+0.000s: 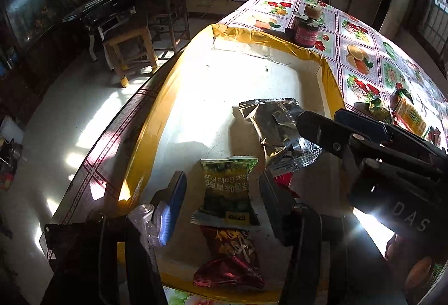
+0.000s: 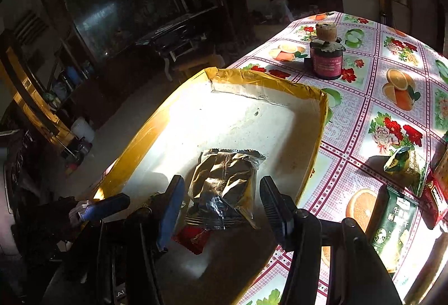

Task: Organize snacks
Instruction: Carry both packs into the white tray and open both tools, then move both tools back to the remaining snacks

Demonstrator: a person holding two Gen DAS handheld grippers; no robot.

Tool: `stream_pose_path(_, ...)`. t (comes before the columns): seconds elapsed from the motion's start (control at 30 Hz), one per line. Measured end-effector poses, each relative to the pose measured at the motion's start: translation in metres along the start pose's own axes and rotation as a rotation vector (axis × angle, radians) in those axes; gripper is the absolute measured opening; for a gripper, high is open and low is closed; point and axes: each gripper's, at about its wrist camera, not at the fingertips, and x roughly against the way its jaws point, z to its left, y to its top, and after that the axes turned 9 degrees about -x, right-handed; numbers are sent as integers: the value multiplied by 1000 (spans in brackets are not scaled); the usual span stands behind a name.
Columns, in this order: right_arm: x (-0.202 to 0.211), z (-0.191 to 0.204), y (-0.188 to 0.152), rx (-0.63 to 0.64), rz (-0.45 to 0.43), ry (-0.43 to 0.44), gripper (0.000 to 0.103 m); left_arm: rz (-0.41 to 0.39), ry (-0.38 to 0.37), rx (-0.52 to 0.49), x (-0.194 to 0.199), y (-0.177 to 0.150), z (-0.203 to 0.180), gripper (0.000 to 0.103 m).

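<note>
A shallow white tray with a yellow rim (image 1: 246, 36) (image 2: 268, 83) lies on the floral tablecloth. In it lie a green pea snack pack (image 1: 228, 190), a dark red pack (image 1: 232, 260) and a silver foil pack (image 1: 280, 131) (image 2: 224, 190). My left gripper (image 1: 224, 198) is open, its fingers either side of the green pack. My right gripper (image 2: 222, 207) (image 1: 316, 125) is open, its fingers wide apart around the silver pack's near end. A small red pack (image 2: 193, 237) lies under the silver pack's near edge.
A dark jar with a cork-like lid (image 2: 326, 55) (image 1: 308, 27) stands beyond the tray. Several loose snack packs (image 2: 400, 223) (image 1: 403, 111) lie on the cloth to the right. The table edge runs along the tray's left side, with floor and a wooden stool (image 1: 131, 50) below.
</note>
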Motion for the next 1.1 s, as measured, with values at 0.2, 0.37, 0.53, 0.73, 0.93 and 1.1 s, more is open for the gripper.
stream_pose_path(0.2, 53, -24, -13, -50, -88, -22, 62, -55, 12, -2, 22, 4, -12, 62)
stream_pose_path(0.37, 91, -68, -38, -141, -128, -84, 63, -71, -14, -26, 30, 6, -33, 63)
stream_pose_path(0.53, 120, -113, -68, -252, -130, -154, 63, -74, -65, -72, 34, 11, -68, 63)
stream_pose_path(0.73, 146, -153, -91, -335, -148, -211, 63, -69, -109, -136, 36, 13, -109, 64)
stream_pose_path(0.93, 161, -171, -96, -368, -172, -261, 64, -60, -132, -170, 30, 16, -139, 70)
stream_pose_path(1.1, 156, -179, -92, -361, -174, -371, 69, -21, -167, -186, 15, 26, -162, 70)
